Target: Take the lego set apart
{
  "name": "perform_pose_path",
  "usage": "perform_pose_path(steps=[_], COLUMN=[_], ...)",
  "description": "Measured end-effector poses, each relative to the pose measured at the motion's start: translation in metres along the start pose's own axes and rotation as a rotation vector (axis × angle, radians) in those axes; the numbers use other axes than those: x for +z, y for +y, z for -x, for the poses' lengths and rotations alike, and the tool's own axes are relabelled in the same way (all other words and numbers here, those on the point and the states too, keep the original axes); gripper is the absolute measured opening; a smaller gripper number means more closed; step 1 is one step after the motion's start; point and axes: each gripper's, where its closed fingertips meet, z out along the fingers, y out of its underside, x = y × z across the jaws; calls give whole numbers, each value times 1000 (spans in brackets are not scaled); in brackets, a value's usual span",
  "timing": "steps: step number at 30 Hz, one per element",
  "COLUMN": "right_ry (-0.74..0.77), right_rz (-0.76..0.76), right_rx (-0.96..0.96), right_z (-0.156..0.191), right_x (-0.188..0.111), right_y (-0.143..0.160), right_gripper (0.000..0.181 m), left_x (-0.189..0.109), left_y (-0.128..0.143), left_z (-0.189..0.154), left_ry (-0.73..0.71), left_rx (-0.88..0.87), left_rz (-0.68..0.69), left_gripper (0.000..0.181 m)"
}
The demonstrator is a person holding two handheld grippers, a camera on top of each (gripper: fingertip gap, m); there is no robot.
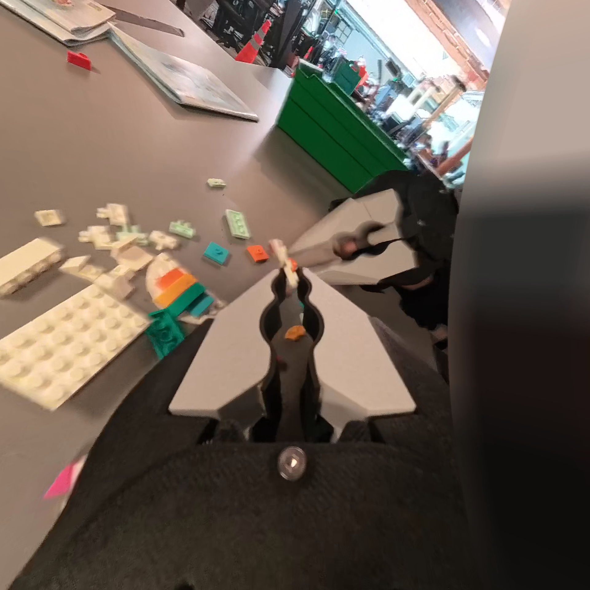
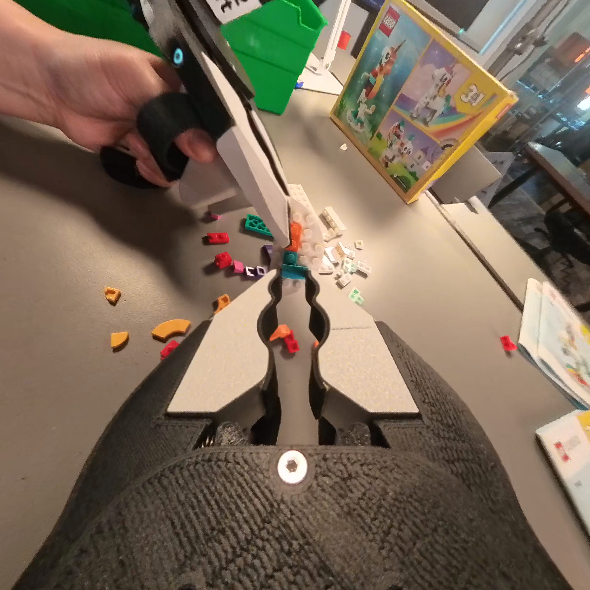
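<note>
Lego set, part-dismantled, centre of right wrist view: white round studded plate [image 2: 308, 238] tilted on edge, stacked strips on it, orange [image 2: 295, 231] above teal [image 2: 292, 269]. Loose pieces on the table: red bricks [image 2: 218, 238] centre-left, orange curved tiles [image 2: 170, 329] lower left, white bits [image 2: 338, 252] right of centre. In left wrist view, large white studded plate [image 1: 67, 338] flat at left edge, blurred.

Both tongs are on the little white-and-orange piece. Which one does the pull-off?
Right, probably. The left tongs clamp the small white-and-orange piece by its lower end, a steady anchor. The right tongs pinch its free upper end from the side, so they can peel away. Blur limits certainty.
</note>
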Motion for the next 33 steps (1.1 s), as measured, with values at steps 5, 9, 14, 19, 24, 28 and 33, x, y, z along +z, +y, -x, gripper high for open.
perform_pose_path(steps=[5,9,14,19,24,28,33], right_ry=[57,-42,-134,-178,-282,-383,-401], right_rz=[-60,-48,-47,-52,-68,-93,-77], right_rx=[-11,43,139,124,226,373,399], right_z=[-16,-5,0,3,8,9,9], right_x=[-11,-4,-1,-7,-10,-13,-11], right_y=[-10,-3,2,0,1,2,6], right_gripper=[0,10,25,21,19,13,14], left_x=[-9,-3,4,3,4,4,6], left_y=[-2,0,6,8,13,16,18], left_z=[15,5,-8,-16,-20,-18,-15], left_ry=[-97,-39,28,85,84,38,18], left_rx=[17,16,33,32,102,198,194], left_rz=[-8,4,35,49,88,123,135], left_gripper=[4,5,5,5,5,4,5])
